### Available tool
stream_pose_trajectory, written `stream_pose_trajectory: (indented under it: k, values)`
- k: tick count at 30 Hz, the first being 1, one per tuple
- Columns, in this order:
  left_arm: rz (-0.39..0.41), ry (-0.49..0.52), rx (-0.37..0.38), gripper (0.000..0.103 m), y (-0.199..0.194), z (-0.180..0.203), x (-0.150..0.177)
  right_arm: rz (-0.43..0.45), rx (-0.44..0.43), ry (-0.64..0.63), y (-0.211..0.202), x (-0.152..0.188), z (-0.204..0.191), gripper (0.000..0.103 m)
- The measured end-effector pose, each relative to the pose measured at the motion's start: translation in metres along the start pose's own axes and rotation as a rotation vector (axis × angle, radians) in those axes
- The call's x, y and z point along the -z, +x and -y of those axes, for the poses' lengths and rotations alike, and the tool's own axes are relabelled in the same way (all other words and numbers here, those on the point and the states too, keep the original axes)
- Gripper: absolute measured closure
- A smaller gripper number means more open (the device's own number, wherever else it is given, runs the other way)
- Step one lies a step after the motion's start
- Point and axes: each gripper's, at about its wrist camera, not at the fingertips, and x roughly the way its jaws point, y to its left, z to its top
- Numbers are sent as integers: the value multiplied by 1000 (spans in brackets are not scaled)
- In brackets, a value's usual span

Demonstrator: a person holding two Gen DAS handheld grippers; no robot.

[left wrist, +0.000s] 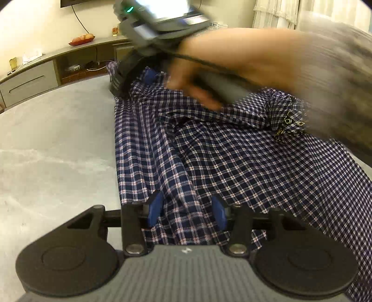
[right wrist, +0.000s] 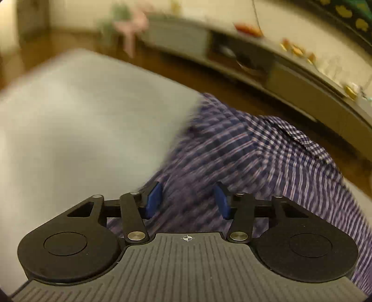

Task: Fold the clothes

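A navy and white checked shirt (left wrist: 232,153) lies spread on the grey table (left wrist: 58,144), with its cuff and snap buttons (left wrist: 294,122) at the right. My left gripper (left wrist: 188,209) is open just above the shirt's near edge, blue pads either side of the cloth. My right gripper (left wrist: 148,76), held by a blurred hand, is over the shirt's far end. In the right wrist view the right gripper (right wrist: 188,201) is open above the blurred shirt (right wrist: 244,158).
A grey sideboard (left wrist: 30,81) with a red bowl (left wrist: 81,39) runs along the far wall, with a wooden floor (right wrist: 186,69) between it and the table. Curtains (left wrist: 274,14) hang at the back right.
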Motion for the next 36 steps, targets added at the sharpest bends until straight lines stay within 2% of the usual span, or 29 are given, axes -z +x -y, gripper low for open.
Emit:
stream_pose_trajectory:
  k: [2, 3, 5, 7, 8, 9, 10, 12, 13, 14, 16, 18, 23, 25, 26, 27, 28, 29, 30, 31, 33, 36]
  values:
    - [-8, 3, 4, 56, -1, -1, -1, -1, 1, 127, 34, -29, 24, 41]
    - [-14, 2, 9, 55, -1, -1, -3, -12, -10, 181, 47, -38, 33, 41]
    - [-24, 9, 9, 55, 4, -1, -8, -11, -10, 222, 65, -50, 43, 41]
    - [-31, 13, 6, 55, 6, -1, -11, 5, -35, 278, 58, -52, 54, 46]
    - [-36, 4, 6, 56, 7, -3, -13, 47, -63, 330, 42, -48, 61, 46]
    - [-40, -9, 2, 60, 7, -5, -14, 92, -92, 374, 23, -42, 69, 41]
    - [-37, -25, -9, 63, 6, -6, -16, 140, -121, 409, -2, -30, 76, 30]
    - [-15, -49, -39, 64, 0, -9, -19, 206, -141, 452, -56, 4, 90, 19]
    - [-5, -61, -54, 64, -4, -10, -21, 230, -132, 460, -84, 25, 98, 18]
    - [8, -70, -66, 64, -9, -11, -23, 246, -107, 455, -115, 50, 107, 17]
    - [32, -98, -60, 64, -21, -10, -27, 268, -45, 459, -164, 96, 128, 7]
    - [53, -136, -42, 64, -32, -10, -31, 267, 18, 497, -201, 154, 145, 6]
    - [87, -208, 29, 62, -41, 7, -39, 246, -1, 737, -209, 282, 172, 6]
    - [105, -209, 36, 60, -45, 18, -41, 159, -97, 951, -196, 299, 188, 13]
    - [114, -205, 40, 59, -46, 24, -42, 163, -177, 1032, -189, 304, 194, 13]
    - [122, -197, 46, 57, -48, 29, -42, 226, -276, 1057, -184, 304, 198, 9]
    - [128, -186, 49, 56, -47, 33, -42, 238, -293, 1049, -177, 301, 197, 6]
    - [127, -173, 52, 54, -44, 37, -42, 207, -241, 1025, -169, 294, 194, 9]
    - [122, -164, 57, 53, -43, 40, -42, 178, -205, 1003, -161, 289, 190, 17]
    - [119, -169, 77, 53, -40, 43, -42, 166, -224, 1002, -153, 286, 187, 37]
    - [111, -234, 175, 52, -31, 42, -41, 150, -292, 1045, -139, 287, 184, 65]
    - [76, -457, 392, 41, -14, 30, -35, 173, -369, 1106, -133, 290, 180, 72]
